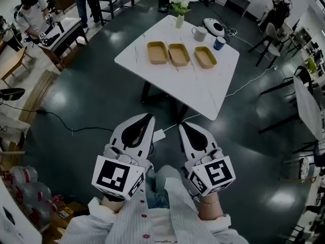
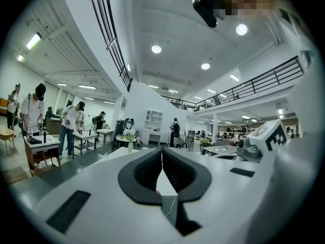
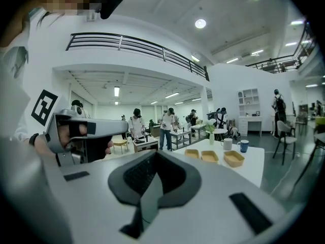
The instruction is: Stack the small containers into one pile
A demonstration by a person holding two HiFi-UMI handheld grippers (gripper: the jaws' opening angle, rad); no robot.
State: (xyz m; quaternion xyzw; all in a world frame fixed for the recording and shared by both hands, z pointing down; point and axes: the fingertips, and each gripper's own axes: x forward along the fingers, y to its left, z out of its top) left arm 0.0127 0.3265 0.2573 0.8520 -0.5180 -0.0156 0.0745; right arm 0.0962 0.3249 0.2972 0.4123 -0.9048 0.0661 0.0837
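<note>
Three small tan containers sit in a row on the white table (image 1: 203, 93): left (image 1: 157, 52), middle (image 1: 179, 54), right (image 1: 205, 57). The right gripper view shows them too, left (image 3: 192, 153), middle (image 3: 209, 156) and right (image 3: 233, 158). My left gripper (image 1: 148, 117) and right gripper (image 1: 182, 126) hang side by side close to my body, well short of the table and over the dark floor. Both are shut with nothing held; the jaws meet at the tips on the left gripper (image 2: 162, 151) and the right gripper (image 3: 155, 154).
Behind the containers stand a vase of flowers (image 1: 180, 14), a white mug (image 1: 199, 33), a blue mug (image 1: 219, 43) and a white device (image 1: 213, 27). A cable (image 1: 244, 88) runs across the floor right of the table. People work at desks at the far left (image 1: 30, 14). Chairs (image 1: 271, 37) stand at the right.
</note>
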